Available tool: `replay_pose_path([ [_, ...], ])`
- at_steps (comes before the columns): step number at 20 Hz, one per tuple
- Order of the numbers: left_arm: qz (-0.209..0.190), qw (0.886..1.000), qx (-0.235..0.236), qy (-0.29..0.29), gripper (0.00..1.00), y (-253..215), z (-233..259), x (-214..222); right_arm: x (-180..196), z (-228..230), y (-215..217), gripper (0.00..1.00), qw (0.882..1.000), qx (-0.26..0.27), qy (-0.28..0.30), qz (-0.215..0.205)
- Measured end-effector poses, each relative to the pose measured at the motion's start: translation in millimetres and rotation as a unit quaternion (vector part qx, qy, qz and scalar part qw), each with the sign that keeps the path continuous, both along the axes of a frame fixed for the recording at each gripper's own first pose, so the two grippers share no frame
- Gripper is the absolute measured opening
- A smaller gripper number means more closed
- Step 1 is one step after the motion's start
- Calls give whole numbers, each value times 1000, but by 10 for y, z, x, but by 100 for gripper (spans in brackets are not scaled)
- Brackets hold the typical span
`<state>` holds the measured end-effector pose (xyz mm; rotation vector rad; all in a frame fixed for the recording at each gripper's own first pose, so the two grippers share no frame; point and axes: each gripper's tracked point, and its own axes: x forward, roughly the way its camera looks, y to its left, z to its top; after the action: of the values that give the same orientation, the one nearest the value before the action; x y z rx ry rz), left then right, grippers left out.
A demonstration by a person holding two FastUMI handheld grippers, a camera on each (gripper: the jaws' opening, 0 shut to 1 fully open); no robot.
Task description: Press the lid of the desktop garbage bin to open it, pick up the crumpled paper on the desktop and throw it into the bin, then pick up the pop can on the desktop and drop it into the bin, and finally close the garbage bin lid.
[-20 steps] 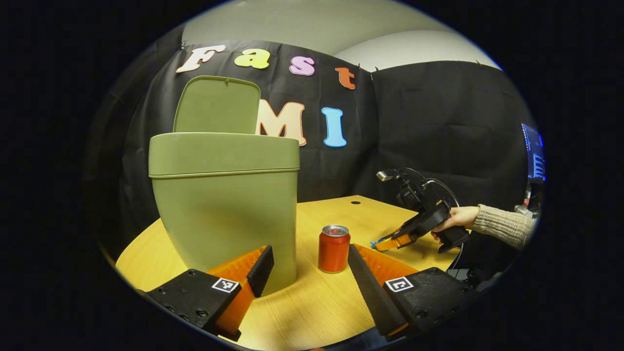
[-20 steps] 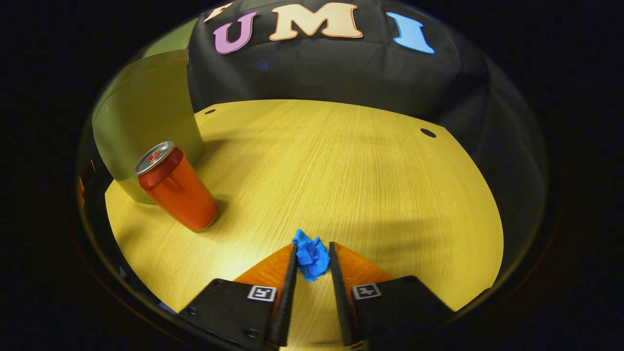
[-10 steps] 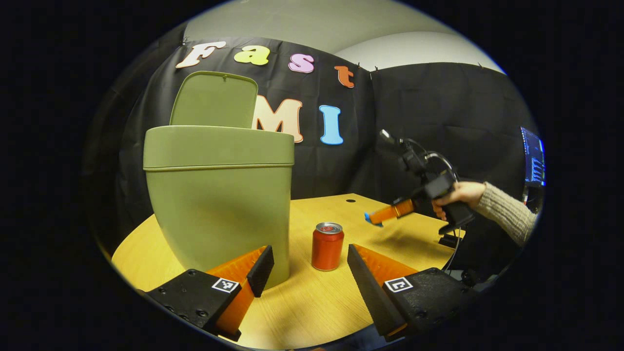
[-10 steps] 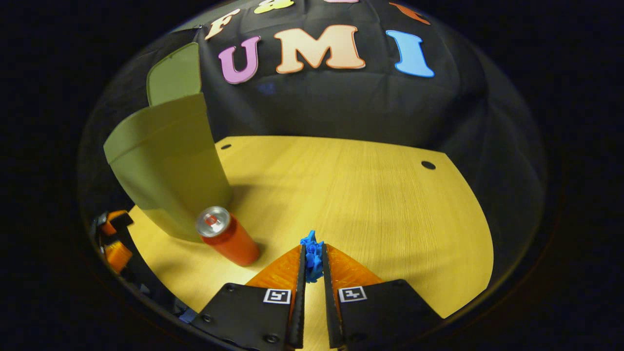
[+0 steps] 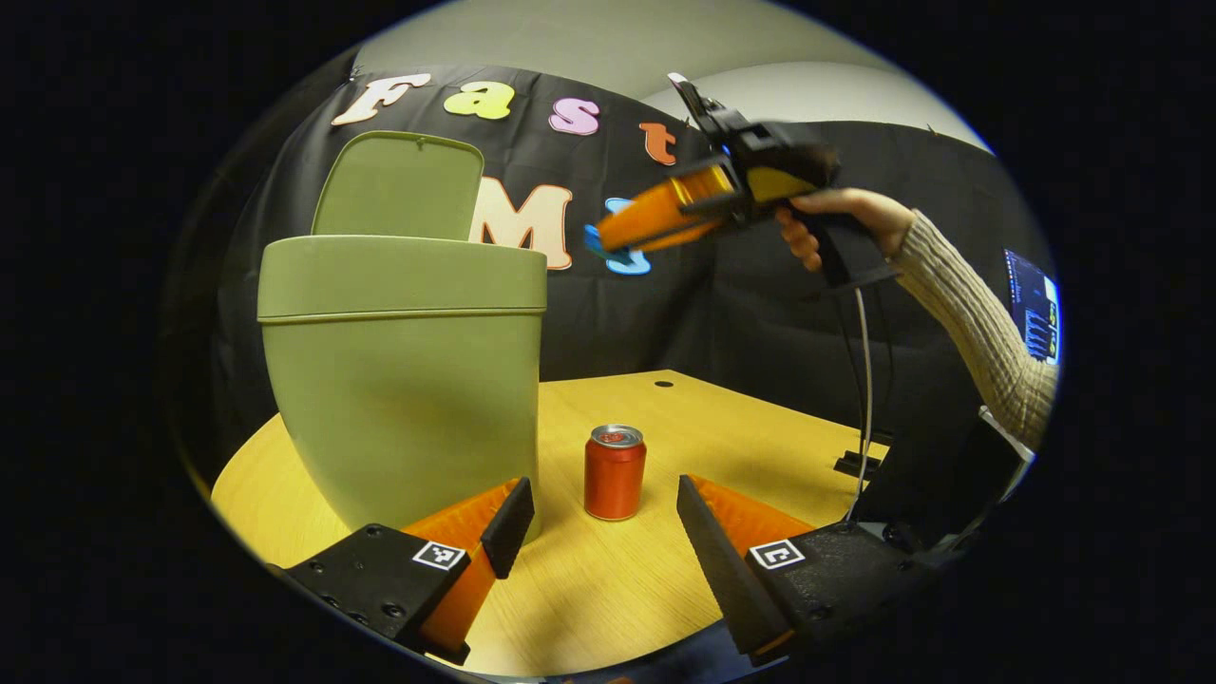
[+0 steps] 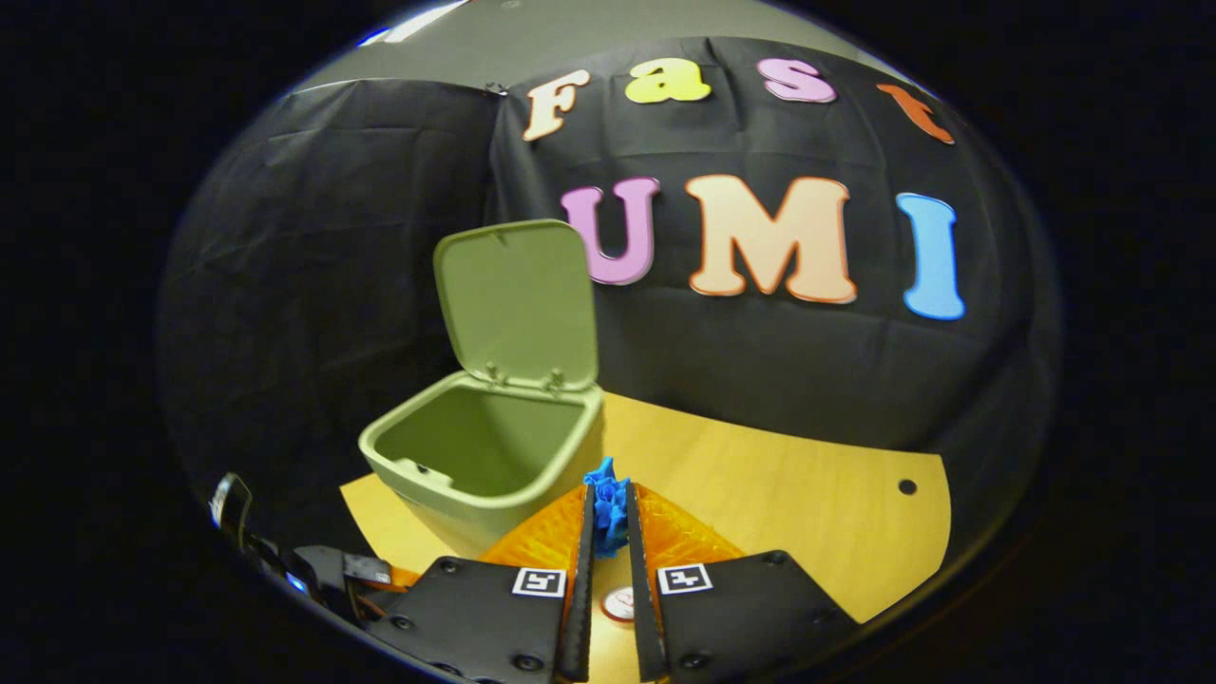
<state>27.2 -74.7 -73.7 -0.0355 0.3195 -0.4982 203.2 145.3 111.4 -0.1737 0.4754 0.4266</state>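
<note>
Blue crumpled paper (image 6: pixel 607 508) pinched in right tool (image 6: pixel 607 532).

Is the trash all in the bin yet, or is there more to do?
Not yet. The bin lid is already up. The right gripper is holding the blue crumpled paper in the air near the bin. The pop can stands on the table, near the open left gripper. Then the lid needs closing.

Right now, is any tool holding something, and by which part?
The right tool pinches the blue crumpled paper by its lower part; the top sticks out. The left tool holds nothing.
</note>
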Motion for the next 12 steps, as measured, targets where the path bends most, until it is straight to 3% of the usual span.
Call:
replay_pose_path([
  [3,0,1000,2,-3,93,38,23,4,61,-42,491,17,999,-8,7,41],
  [5,2,1000,0,-6,93,60,52,17,102,-142,714,21,998,-15,14,61],
  [9,4,1000,-6,-9,93,94,97,21,145,-381,864,21,996,-30,32,74],
  [11,5,1000,-5,-9,93,110,98,28,177,-432,873,31,996,-32,40,76],
  [12,5,1000,-6,-8,93,110,95,29,171,-444,886,43,996,-30,40,77],
])
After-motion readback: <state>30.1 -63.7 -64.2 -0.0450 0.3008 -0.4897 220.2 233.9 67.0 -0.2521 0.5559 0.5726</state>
